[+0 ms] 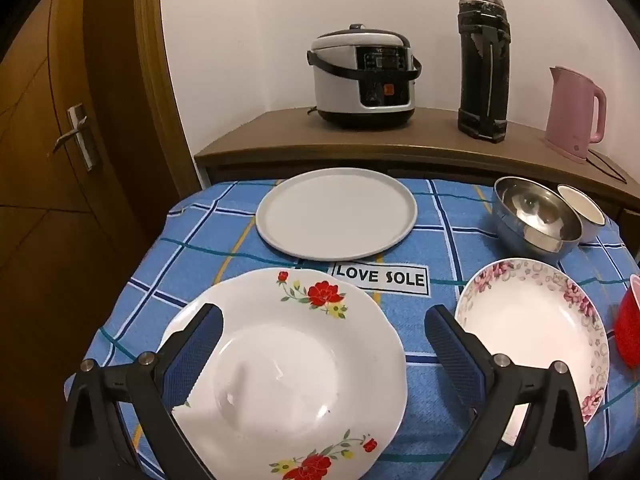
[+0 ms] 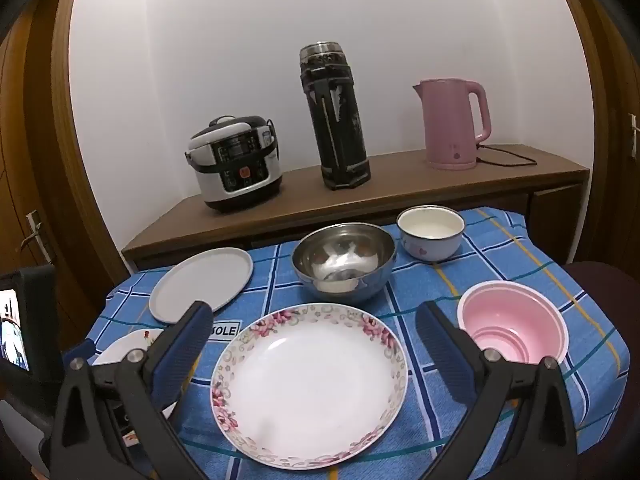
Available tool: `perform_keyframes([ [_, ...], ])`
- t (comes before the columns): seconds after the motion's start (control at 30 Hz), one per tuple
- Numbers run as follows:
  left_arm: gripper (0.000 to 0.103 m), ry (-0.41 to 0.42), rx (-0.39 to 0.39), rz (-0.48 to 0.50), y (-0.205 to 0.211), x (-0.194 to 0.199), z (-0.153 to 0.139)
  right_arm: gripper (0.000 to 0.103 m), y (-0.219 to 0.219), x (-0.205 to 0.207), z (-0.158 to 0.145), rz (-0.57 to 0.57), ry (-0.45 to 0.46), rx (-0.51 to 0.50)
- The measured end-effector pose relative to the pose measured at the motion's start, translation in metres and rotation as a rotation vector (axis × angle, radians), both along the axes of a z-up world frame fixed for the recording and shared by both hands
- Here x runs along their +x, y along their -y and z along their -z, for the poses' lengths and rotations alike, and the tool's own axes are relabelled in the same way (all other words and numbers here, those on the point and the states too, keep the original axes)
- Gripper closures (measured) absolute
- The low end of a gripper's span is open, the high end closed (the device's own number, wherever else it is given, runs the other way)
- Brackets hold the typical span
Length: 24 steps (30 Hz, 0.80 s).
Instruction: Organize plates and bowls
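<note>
A desk (image 2: 520, 240) under a blue checked cloth carries all the dishes, with a wooden sideboard (image 2: 400, 184) behind it.

The red-flowered plate (image 1: 288, 360) lies at the near left of the desk, directly below the left hand-held gripper (image 1: 324, 332). That gripper's jaws are spread wide and hold nothing; one finger hangs over the plate's left rim and the other stands just off its right edge.

The pink-flowered plate (image 2: 308, 384) lies beside it to the right, framed between the fingers of the right hand-held gripper (image 2: 314, 330), which is likewise spread wide and empty, above the plate and not touching it.

The plain grey plate (image 1: 336, 214) sits farther back on the left, beyond both grippers.

The steel bowl (image 2: 344, 266) stands behind the pink-flowered plate. The pink bowl (image 2: 514, 332) rests just right of the right gripper's right finger. The small enamel bowl (image 2: 431, 236) sits at the back, beside the steel bowl.
</note>
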<state>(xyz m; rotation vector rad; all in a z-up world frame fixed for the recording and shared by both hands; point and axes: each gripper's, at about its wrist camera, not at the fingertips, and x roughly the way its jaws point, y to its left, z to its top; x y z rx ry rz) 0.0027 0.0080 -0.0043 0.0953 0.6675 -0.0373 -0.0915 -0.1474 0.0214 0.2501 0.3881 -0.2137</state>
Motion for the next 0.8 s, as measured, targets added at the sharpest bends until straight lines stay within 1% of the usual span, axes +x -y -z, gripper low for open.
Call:
perform_keyframes([
  [0.07, 0.001, -0.007, 0.005, -0.003, 0.0010, 0.0015, -0.0004, 0.000, 0.0000, 0.0002, 0.0004, -0.001, -0.004, 0.001],
  [0.2, 0.001, 0.008, 0.016, -0.017, 0.0038, -0.0006, -0.0035, 0.000, 0.0001, 0.0015, 0.0014, -0.005, -0.010, 0.001],
  [0.8, 0.001, 0.008, -0.012, -0.010, 0.0005, 0.0003, -0.0056, 0.000, -0.0048, 0.0049, 0.0008, -0.009, -0.010, -0.006],
])
